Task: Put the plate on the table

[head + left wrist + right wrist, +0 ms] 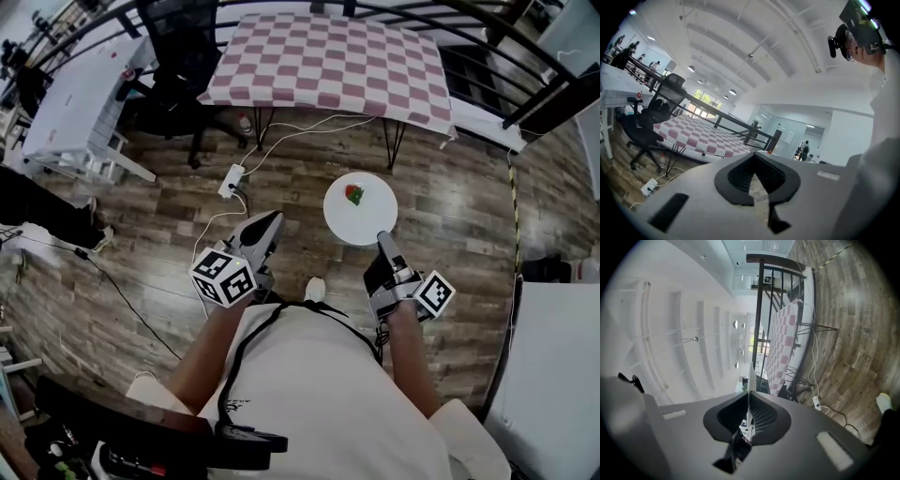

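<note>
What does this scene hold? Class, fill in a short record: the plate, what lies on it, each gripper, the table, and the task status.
plate: white, round, held above the wooden floor
on plate: one small red and green item, too small to identify
right gripper: fingers shut on the plate's near rim
left gripper: fingers together, nothing between them
table: covered in pink and white checks, ahead of the plate, apart from it
task status: plate not yet on the table
</note>
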Motion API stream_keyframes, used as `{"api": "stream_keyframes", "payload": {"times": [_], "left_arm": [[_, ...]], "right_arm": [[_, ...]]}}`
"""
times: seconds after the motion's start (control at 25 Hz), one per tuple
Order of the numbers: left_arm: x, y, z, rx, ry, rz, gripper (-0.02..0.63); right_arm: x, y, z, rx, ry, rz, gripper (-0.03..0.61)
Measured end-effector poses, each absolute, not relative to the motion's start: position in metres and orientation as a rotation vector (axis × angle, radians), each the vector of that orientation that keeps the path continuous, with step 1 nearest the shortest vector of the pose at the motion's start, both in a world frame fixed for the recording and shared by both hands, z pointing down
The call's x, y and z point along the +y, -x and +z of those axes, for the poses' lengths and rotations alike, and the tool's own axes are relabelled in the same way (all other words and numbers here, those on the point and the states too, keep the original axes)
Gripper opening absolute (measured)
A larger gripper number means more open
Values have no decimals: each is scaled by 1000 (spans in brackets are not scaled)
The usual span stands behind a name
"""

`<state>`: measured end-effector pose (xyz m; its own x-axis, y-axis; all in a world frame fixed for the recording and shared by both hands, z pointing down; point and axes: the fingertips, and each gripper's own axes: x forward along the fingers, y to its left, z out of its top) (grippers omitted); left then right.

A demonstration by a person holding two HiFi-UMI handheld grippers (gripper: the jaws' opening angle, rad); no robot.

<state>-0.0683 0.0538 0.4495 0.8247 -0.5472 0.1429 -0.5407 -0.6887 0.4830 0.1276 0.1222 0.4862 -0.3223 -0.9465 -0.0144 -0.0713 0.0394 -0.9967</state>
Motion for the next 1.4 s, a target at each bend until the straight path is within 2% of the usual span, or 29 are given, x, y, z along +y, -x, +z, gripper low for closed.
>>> {"api": "stream_keyframes", "payload": {"times": [0.8,1.12,1.4], "left_arm": [[11,6,460,-654,-2529,64,6],[-53,-27,462,-514,-2561,78,6],[-154,-48,447,-458,-2558,89,6]], "right_arm": [[108,-173,496,1411,1137,-1312,20],[62,-191,490,1366,1208,-1250,20],[-29,-207,470,1333,1240,-1227,20]]}}
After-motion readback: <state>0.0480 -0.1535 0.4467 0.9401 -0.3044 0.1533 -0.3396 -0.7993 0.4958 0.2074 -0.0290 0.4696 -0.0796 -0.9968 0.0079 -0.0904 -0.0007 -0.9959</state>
